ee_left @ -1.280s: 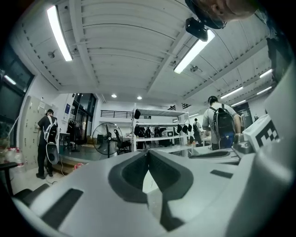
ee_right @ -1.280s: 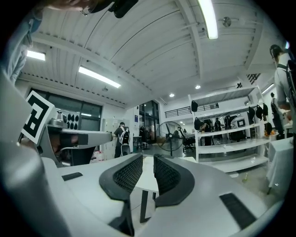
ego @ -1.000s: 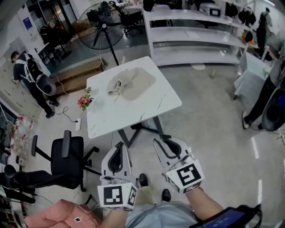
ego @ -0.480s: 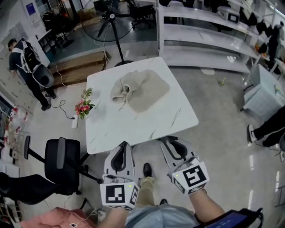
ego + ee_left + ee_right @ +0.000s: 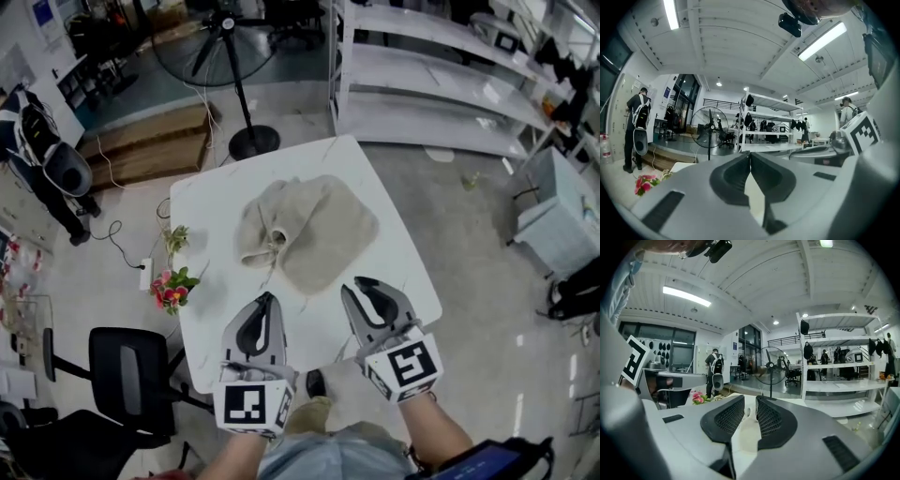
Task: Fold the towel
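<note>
A crumpled beige towel (image 5: 309, 230) lies bunched in the middle of the white marble-look table (image 5: 211, 202). Both grippers hover over the table's near edge, just short of the towel and apart from it. My left gripper (image 5: 266, 300) points level with its jaws touching at the tips and nothing in them; in the left gripper view (image 5: 750, 154) the dark pads (image 5: 733, 176) meet. My right gripper (image 5: 360, 285) is to its right, near the towel's front corner. In the right gripper view (image 5: 750, 401) a narrow gap shows between the ribbed pads (image 5: 771, 420), and nothing is between them.
Pink flowers (image 5: 169, 289) sit at the table's left edge. A black office chair (image 5: 131, 370) stands at the near left. Beyond the table are a standing fan (image 5: 230, 56) and white shelving (image 5: 441, 84). A person with a backpack (image 5: 37, 150) stands far left.
Both grippers have moved forward from over the floor to above the table's near edge, closing on the towel. Their jaws look the same as before.
</note>
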A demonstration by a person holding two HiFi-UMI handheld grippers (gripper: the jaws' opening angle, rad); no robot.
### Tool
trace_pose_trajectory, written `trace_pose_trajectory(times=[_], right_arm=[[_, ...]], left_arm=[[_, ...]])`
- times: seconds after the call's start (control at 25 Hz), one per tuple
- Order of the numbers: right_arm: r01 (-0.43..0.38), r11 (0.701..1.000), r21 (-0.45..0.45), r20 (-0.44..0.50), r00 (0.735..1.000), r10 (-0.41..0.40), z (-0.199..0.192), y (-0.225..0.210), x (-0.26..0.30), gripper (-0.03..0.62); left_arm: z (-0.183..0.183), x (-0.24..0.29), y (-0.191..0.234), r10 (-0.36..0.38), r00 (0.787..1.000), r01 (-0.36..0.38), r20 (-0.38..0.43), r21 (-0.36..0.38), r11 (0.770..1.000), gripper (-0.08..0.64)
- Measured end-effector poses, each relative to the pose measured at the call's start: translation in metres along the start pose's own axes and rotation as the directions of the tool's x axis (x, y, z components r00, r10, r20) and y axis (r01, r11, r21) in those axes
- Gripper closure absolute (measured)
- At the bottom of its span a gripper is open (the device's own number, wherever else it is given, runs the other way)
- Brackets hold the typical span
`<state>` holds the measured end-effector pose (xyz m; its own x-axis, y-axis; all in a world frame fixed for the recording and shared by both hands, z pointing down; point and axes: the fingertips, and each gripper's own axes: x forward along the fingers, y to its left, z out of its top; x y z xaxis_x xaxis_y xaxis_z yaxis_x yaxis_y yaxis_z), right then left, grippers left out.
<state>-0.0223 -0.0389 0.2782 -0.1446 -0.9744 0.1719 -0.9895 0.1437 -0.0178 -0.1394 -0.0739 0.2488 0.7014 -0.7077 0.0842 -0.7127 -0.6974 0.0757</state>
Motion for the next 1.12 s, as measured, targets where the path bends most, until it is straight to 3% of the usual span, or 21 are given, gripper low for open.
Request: trace_pose_trajectory(times=[0.36, 0.6, 0.84, 1.12], right_arm=[[0.068, 0.996, -0.056, 0.054, 0.996, -0.065, 0.044, -0.043, 0.039, 0.503], [0.070, 0.994, -0.079, 0.084, 0.994, -0.063, 0.054, -0.076, 0.059, 0.503], [0.019, 0.996, -0.085, 0.010, 1.000, -0.018, 0.038, -0.124, 0.081, 0.500], [-0.052, 0.996, -0.075, -0.133, 0.990, 0.042, -0.026, -0.190, 0.112, 0.485]], left_arm=[[0.030, 0.044, 0.019, -0.027, 0.998, 0.026, 0.057, 0.005, 1.000, 0.551], [0.032, 0.067, 0.025, 0.010, 0.998, -0.010, 0.065, 0.009, 1.000, 0.551], [0.001, 0.093, 0.022, 0.087, 0.996, -0.087, 0.004, -0.016, 0.996, 0.551], [-0.080, 0.118, 0.009, 0.156, 0.976, -0.170, -0.151, -0.085, 0.982, 0.506]])
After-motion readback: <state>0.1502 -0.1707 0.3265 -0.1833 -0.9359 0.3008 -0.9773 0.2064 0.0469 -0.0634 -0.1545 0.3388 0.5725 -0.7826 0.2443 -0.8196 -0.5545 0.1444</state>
